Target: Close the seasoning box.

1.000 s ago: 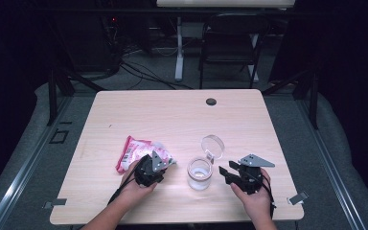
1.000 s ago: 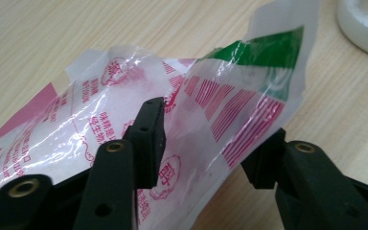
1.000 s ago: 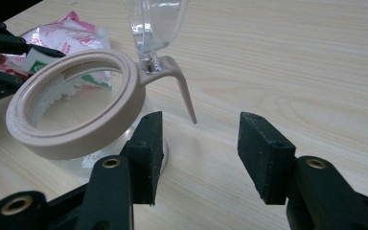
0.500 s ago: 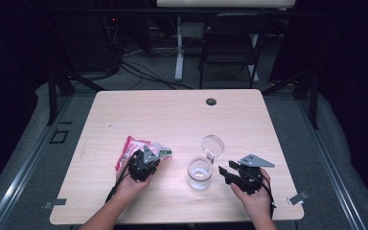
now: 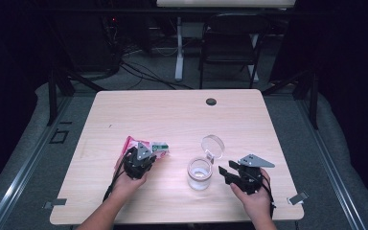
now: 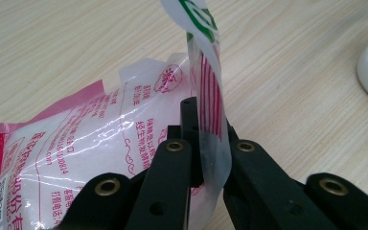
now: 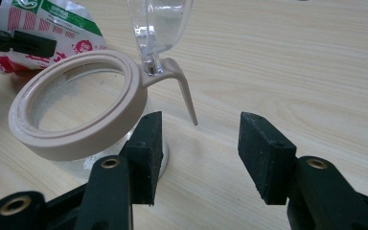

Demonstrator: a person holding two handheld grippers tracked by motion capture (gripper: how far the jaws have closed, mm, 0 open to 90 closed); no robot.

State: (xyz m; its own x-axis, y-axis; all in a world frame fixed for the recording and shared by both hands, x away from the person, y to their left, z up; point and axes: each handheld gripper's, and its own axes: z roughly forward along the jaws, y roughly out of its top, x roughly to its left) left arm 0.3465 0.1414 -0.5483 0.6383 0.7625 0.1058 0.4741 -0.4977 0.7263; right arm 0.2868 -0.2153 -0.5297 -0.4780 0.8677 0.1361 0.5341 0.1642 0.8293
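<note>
Since a second ago the left gripper has drawn back from the jar toward the table's near-left, bag in tow. Left gripper view: jaws clenched on the bag's top flap. Right gripper view: the right gripper is spread wide beside the jar, lid flipped up. Probably pre-pour; next, steady the jar.

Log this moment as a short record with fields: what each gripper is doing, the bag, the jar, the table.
left gripper: shut on the bag's upper edge
right gripper: open, empty, beside the jar
bag: pink-and-white plastic, white contents, lying on the table, its gripped edge raised
jar: clear, upright, lid flipped open, some white stuff inside
table: light wood, with a dark round cap near the far edge
</note>
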